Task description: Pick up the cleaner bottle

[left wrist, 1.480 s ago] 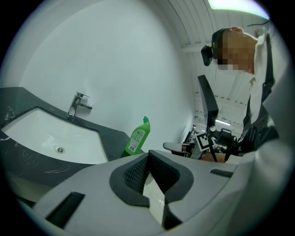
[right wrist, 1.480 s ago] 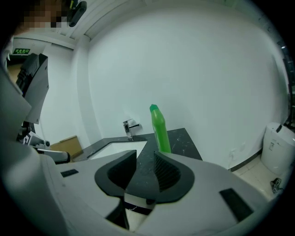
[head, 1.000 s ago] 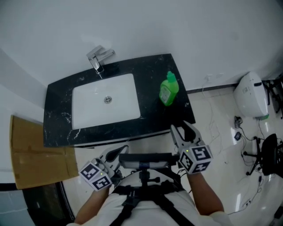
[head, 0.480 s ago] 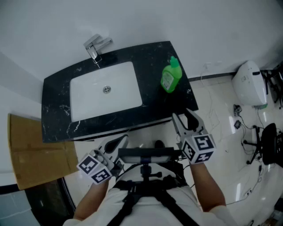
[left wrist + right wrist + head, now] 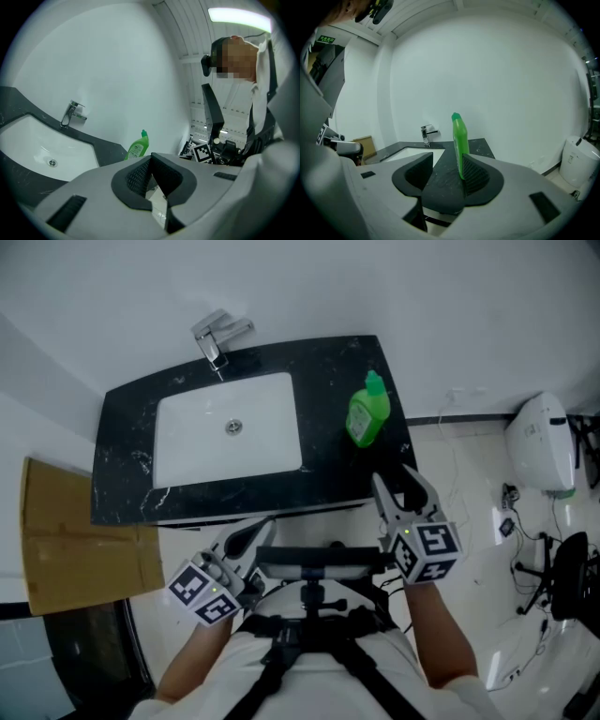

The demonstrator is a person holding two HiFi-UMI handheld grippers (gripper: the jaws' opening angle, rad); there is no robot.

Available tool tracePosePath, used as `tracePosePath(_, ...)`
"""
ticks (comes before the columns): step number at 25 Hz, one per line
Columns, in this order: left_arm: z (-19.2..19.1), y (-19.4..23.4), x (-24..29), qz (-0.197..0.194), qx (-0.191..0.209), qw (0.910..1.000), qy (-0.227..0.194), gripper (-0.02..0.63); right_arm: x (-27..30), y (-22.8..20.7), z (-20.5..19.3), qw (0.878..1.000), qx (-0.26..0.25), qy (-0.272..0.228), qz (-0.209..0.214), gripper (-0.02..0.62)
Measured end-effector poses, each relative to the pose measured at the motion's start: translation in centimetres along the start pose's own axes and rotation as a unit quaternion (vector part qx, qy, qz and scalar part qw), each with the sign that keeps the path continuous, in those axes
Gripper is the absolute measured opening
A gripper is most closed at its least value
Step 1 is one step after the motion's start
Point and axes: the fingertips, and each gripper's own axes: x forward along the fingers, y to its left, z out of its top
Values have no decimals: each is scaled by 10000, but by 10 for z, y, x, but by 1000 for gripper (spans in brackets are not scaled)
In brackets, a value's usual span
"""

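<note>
The green cleaner bottle (image 5: 367, 413) stands upright on the right end of the black counter (image 5: 328, 474), beside the white sink (image 5: 187, 442). My right gripper (image 5: 397, 480) hovers open just off the counter's front right corner, short of the bottle. In the right gripper view the bottle (image 5: 459, 140) rises beyond the right gripper (image 5: 446, 161), in line with the right pad, and nothing is between the jaws. My left gripper (image 5: 255, 535) hangs below the counter's front edge with its jaws closed together and holding nothing. In the left gripper view the left gripper (image 5: 151, 157) shows its pads meeting, with the bottle (image 5: 137, 147) far ahead.
A chrome faucet (image 5: 220, 338) stands behind the sink, against the white wall. On the floor, a flattened cardboard box (image 5: 80, 549) lies at the left. A white appliance (image 5: 539, 442) and a black chair (image 5: 572, 568) stand at the right. A black rig (image 5: 314, 568) sits on the person's chest.
Both grippers have shifted a little, the right one edging up toward the counter's front right corner. The bottle has not moved.
</note>
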Motion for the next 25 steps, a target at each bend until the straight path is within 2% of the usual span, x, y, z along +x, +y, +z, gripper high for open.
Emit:
tracePosePath(14,-8,0,15,114,-279,9995,138,0,7,-22,-12,9998,-29,182,-69,196)
tracePosePath(25,-10,7,11,241,-299,9989,271,0,22,-31,-26,9994,-162,225,-217,149)
